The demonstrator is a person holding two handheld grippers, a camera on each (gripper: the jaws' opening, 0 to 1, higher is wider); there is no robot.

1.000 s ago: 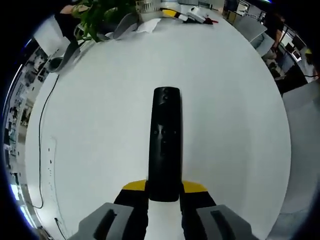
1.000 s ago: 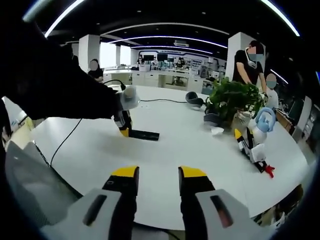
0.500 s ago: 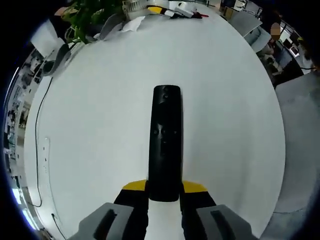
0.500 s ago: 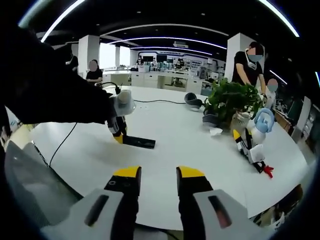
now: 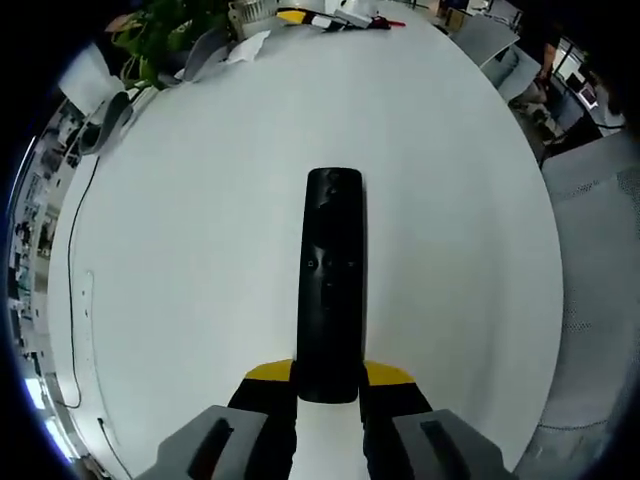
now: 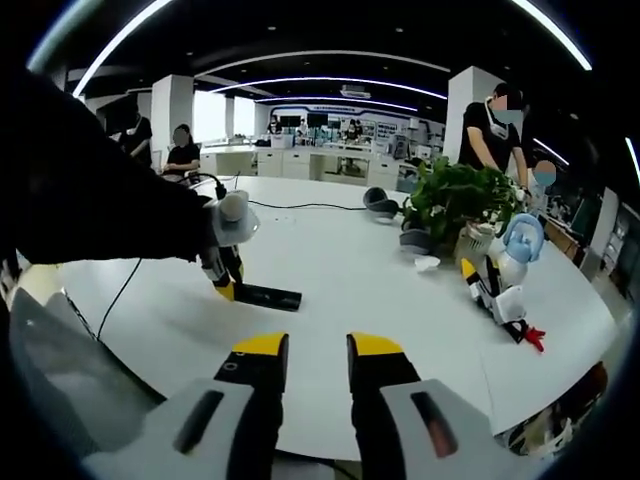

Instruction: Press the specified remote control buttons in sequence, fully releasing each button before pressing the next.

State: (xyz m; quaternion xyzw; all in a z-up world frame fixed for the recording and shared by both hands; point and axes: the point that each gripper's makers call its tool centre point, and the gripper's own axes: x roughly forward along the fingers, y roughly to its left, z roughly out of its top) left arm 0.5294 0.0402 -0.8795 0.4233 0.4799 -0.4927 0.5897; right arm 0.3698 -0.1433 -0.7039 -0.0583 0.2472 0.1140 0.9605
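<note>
Between the yellow-tipped fingers [image 5: 270,375] of the left gripper [image 5: 328,385], the black remote control [image 5: 331,285] is clamped by its near end, and its long axis runs straight ahead along the gripper's own line. Its far end points away over the white counter [image 5: 200,200], toward the side where a potted plant [image 5: 150,30] and small items sit at the counter's rim. The remote's button face is turned up toward the camera, with small buttons showing about midway along its body. The fingers close against both long sides of the remote.

In the right gripper view the same remote [image 6: 267,296] lies low and flat over the counter [image 6: 330,260], its long axis running sideways across that view, with the left gripper [image 6: 222,285] at its left end below a dark sleeve [image 6: 100,200]. The right gripper [image 6: 316,350] hangs near the counter's near edge, well apart from the remote, its fingers [image 6: 262,347] drawn to a narrow gap and holding nothing. A plant [image 6: 455,200] and a small white-and-blue toy figure [image 6: 510,265] stand to the right on the counter.
</note>
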